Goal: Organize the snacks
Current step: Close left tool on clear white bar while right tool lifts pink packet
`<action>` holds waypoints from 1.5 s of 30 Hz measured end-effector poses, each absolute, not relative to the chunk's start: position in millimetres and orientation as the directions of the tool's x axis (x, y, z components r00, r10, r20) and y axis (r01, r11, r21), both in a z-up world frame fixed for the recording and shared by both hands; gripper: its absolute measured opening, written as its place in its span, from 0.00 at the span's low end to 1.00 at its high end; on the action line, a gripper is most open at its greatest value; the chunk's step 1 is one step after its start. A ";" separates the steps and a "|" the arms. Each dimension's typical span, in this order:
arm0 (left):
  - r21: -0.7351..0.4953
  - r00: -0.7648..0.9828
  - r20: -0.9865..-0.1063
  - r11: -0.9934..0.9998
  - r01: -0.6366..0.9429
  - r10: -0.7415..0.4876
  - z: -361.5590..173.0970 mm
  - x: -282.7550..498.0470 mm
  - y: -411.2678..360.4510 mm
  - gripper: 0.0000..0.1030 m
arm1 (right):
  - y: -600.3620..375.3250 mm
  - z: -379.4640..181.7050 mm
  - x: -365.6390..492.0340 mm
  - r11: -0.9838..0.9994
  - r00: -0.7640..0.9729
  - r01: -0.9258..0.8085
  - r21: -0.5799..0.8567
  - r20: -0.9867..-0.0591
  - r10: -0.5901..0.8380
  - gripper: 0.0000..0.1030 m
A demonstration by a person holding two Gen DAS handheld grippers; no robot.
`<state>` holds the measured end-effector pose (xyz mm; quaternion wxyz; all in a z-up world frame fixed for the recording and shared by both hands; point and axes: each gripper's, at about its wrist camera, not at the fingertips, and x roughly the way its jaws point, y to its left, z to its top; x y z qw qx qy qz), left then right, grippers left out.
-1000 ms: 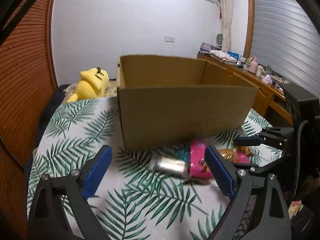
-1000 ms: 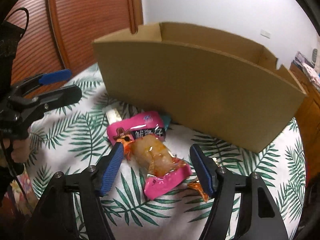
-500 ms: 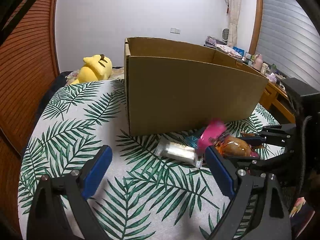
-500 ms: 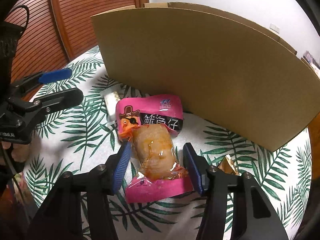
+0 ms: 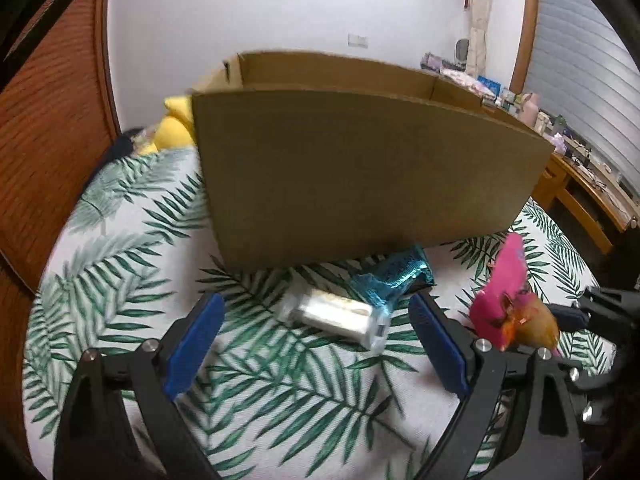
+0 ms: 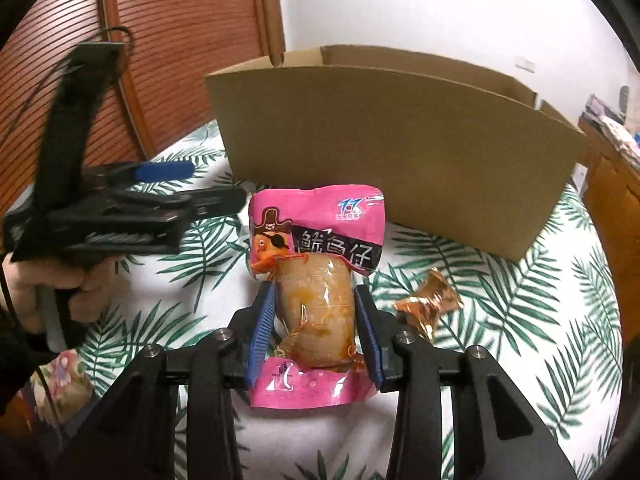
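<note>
My right gripper (image 6: pixel 315 312) is shut on a pink squid snack pack (image 6: pixel 316 252) and holds it up off the bed in front of the open cardboard box (image 6: pixel 400 168). The pack also shows in the left wrist view (image 5: pixel 506 300), at the right. My left gripper (image 5: pixel 314 334) is open and empty, low over the leaf-print bedcover. A silver-white snack packet (image 5: pixel 340 316) lies between its fingers, with a teal wrapper (image 5: pixel 396 280) just beyond, near the box (image 5: pixel 360 176).
A small gold-orange wrapped snack (image 6: pixel 430 302) lies on the bedcover right of my right gripper. A yellow plush toy (image 5: pixel 174 130) sits behind the box's left end. A wooden slatted wall (image 5: pixel 48 120) is on the left, a cluttered wooden sideboard (image 5: pixel 580 176) on the right.
My right gripper closed on the pink pack and lifted it off the bed. My left gripper moved closer to the silver packet; the teal wrapper came into sight.
</note>
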<state>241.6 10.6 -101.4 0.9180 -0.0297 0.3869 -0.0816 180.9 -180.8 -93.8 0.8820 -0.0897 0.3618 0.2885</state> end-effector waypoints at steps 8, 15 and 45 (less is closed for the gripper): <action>-0.117 0.644 -0.756 0.992 0.046 -0.119 -113.0 260.4 4.0 0.83 | -184.2 -101.6 184.1 0.838 0.593 -0.542 0.061 -0.679 0.433 0.39; -0.118 0.620 -0.777 0.993 0.030 -0.111 -122.0 258.5 2.6 0.66 | -185.0 -106.7 192.0 0.847 0.601 -0.528 0.063 -0.677 0.425 0.39; -0.076 0.631 -0.768 0.994 0.076 -0.107 -120.7 240.2 -4.1 0.19 | -173.8 -112.1 197.1 0.867 0.606 -0.496 0.039 -0.700 0.378 0.39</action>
